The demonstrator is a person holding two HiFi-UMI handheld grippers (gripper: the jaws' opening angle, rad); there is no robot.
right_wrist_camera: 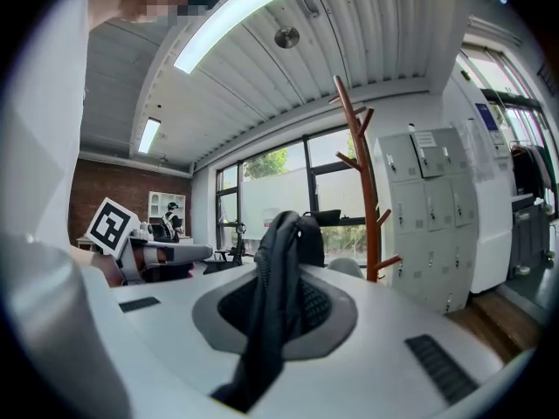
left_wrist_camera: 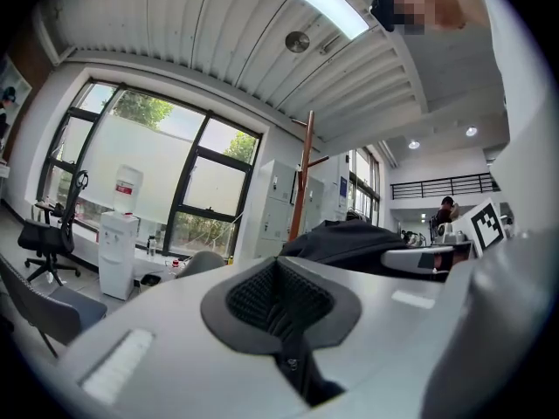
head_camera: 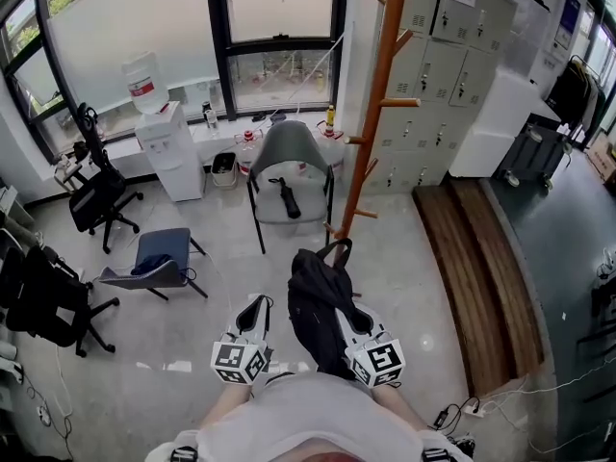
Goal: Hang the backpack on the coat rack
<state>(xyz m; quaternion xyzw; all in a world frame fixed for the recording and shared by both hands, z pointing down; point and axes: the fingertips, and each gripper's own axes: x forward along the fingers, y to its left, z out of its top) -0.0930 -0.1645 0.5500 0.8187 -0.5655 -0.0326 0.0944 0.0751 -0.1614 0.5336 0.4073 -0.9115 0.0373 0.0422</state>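
A black backpack (head_camera: pixel 318 306) hangs in front of me, low and centred in the head view. My right gripper (head_camera: pixel 348 318) is shut on its black strap (right_wrist_camera: pixel 275 304), which runs up between the pads in the right gripper view. Beside the bag on the left, my left gripper (head_camera: pixel 258 306) is shut with nothing between its pads (left_wrist_camera: pixel 262 299); the backpack's dark bulk (left_wrist_camera: pixel 349 238) shows to its right. The orange-brown wooden coat rack (head_camera: pixel 380 94) stands ahead by the lockers, its pegs bare, and it also shows as a tall coat rack (right_wrist_camera: pixel 367 182) past the held strap.
A grey chair (head_camera: pixel 289 162) holding a black object stands just left of the rack's foot. A water dispenser (head_camera: pixel 168 147), a blue-seated chair (head_camera: pixel 159 258) and black office chairs (head_camera: pixel 96 195) lie left. Grey lockers (head_camera: pixel 443 75) and a wooden platform (head_camera: pixel 481 277) are right; cables (head_camera: pixel 462 412) trail near my feet.
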